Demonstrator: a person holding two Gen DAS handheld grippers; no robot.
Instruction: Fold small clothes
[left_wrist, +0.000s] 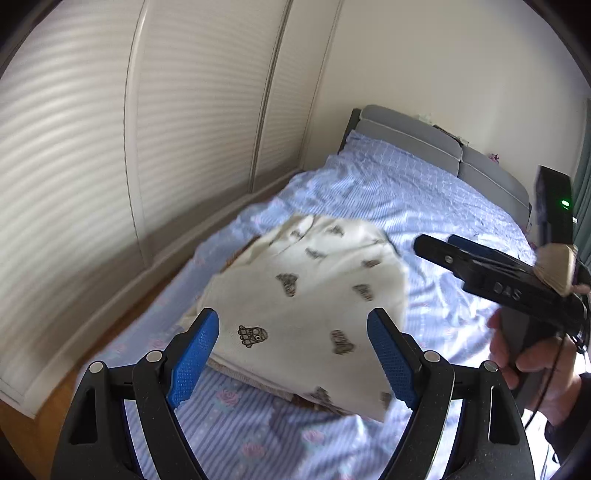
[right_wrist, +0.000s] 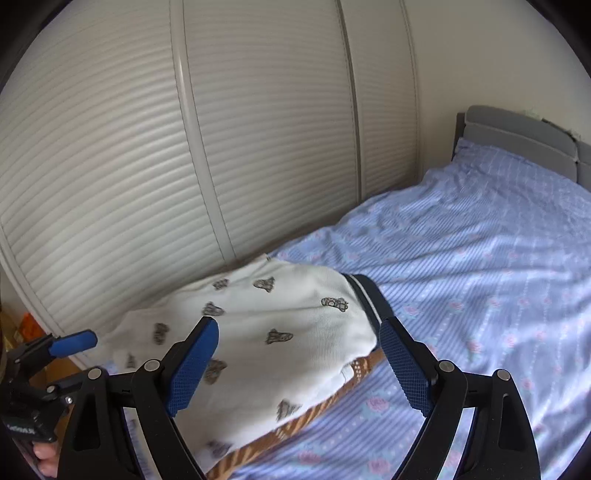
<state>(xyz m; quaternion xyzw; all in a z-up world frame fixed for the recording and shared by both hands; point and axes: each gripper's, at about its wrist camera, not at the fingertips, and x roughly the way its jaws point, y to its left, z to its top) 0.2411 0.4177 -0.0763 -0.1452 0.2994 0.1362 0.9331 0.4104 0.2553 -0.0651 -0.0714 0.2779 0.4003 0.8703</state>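
A small cream garment with brown printed figures lies folded on the blue striped bedsheet. It also shows in the right wrist view, lying on top of a brown patterned cloth and a dark piece with a white stripe. My left gripper is open and empty, held above the garment's near edge. My right gripper is open and empty, above the garment. The right gripper shows in the left wrist view, off to the garment's right. The left gripper shows at the left edge of the right wrist view.
White slatted wardrobe doors run along the bed's left side, with a strip of wooden floor between. A grey padded headboard stands at the far end. The blue sheet stretches to the right of the garment.
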